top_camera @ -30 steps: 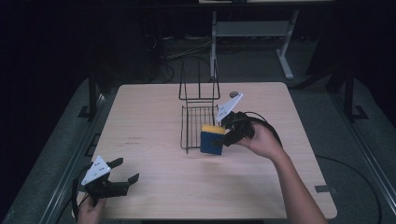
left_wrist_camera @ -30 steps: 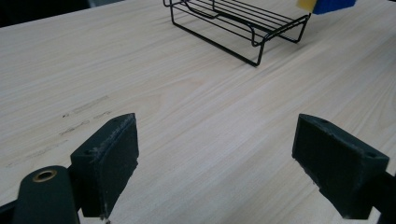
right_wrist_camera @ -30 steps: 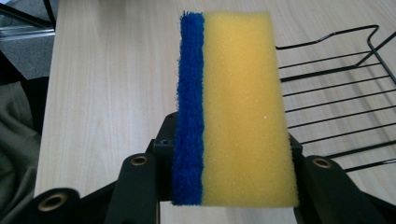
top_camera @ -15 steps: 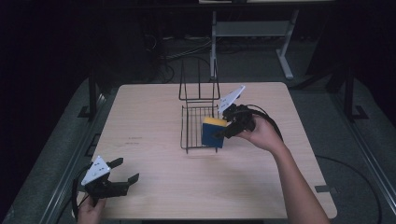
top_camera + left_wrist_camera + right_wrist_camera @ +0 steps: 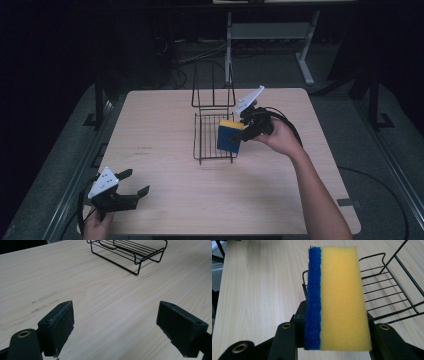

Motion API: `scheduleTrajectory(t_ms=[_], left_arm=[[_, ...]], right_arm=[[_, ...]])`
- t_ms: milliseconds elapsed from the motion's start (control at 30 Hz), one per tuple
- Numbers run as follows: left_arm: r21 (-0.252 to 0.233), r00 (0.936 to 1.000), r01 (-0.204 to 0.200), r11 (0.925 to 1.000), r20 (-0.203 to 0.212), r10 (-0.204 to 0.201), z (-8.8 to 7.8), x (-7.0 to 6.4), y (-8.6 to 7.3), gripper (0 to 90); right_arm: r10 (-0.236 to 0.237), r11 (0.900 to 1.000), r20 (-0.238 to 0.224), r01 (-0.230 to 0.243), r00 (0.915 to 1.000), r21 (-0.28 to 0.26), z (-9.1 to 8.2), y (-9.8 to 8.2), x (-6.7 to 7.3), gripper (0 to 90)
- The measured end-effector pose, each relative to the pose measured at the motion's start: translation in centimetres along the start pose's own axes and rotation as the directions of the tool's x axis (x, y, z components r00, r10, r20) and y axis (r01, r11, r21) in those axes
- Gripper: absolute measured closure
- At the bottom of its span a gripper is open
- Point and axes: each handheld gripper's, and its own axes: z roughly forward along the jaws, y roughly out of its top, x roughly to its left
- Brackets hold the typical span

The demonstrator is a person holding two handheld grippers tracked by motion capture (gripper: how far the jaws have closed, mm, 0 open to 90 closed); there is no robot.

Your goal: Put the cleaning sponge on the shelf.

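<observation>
Jaws of the right gripper (image 5: 239,140) are pinching a sponge (image 5: 338,298) across its thickness, one pad pressing on the blue scouring face and the other on the yellow foam face, with most of the sponge's length sticking out beyond the pads. Seen from above, the sponge (image 5: 230,136) is hanging on edge at the right-hand rim of the black wire rack (image 5: 207,140), over its low tray part and not yet resting on the wires. Being foam, it is likely very light and soft, so it is probably squashing a little under the pads; the rough blue layer is giving a surer bite than the smooth yellow side, and gripping low on the two broad faces, as here, looks sensible since nothing about it is fragile or slippery. Farther out, the rack's tall wire back is standing at the far end of the tray, on the pale wooden table (image 5: 165,120). At the near left corner, the left gripper (image 5: 136,184) is sitting with its jaws spread wide and nothing between them.
</observation>
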Motion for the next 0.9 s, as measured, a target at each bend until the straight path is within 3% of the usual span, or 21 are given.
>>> scheduleTrajectory(t_ms=[367, 733, 900], left_arm=[[-0.002, 1.0, 0.005, 1.0, -0.003, -0.005, -0.1, 0.2, -0.1, 14.1], [-0.002, 1.0, 0.005, 1.0, -0.003, -0.005, -0.1, 0.2, -0.1, 14.1], [-0.001, 1.0, 0.004, 1.0, -0.003, -0.004, -0.1, 0.2, -0.1, 14.1]], right_arm=[[0.015, 1.0, -0.004, -0.014, 0.9999, 0.008, 1.0, 0.2, -1.7, 55.9], [0.027, 0.999, -0.012, -0.028, 0.9995, -0.025, 2.1, 0.3, -2.9, 56.0], [0.038, 0.999, -0.012, -0.038, 0.9992, -0.002, 2.6, 0.6, -3.3, 55.9]])
